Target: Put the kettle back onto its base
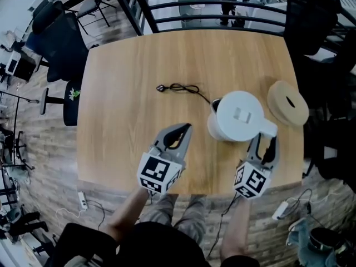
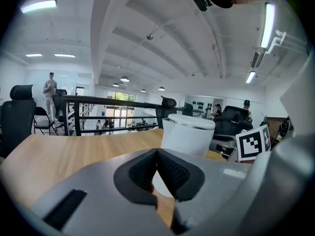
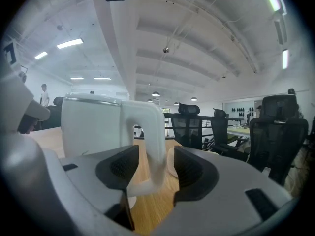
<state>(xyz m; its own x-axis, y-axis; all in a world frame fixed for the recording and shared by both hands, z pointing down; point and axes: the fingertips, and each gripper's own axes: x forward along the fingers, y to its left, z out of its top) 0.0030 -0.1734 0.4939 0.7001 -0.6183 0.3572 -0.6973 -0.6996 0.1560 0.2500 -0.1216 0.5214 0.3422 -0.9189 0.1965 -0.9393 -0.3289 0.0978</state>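
- White kettle (image 1: 239, 115), lid shut so contents unseen, stands on counter (image 1: 128, 93) right of centre; cord (image 1: 186, 88) runs left from under it.
- R hand-held gripper (image 1: 266, 139): released, jaws apart either side of kettle handle (image 3: 150, 132).
- L hand-held gripper (image 1: 186, 128): clenched, empty, near-left of kettle.
- Round tan disc (image 1: 287, 103) w/ slot lies just right of kettle.

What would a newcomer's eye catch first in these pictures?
A white kettle stands right of centre on the wooden table, its handle between the open jaws of the right gripper. A black power cord trails from it to the left, and a round beige disc lies to its right. The left gripper is shut.
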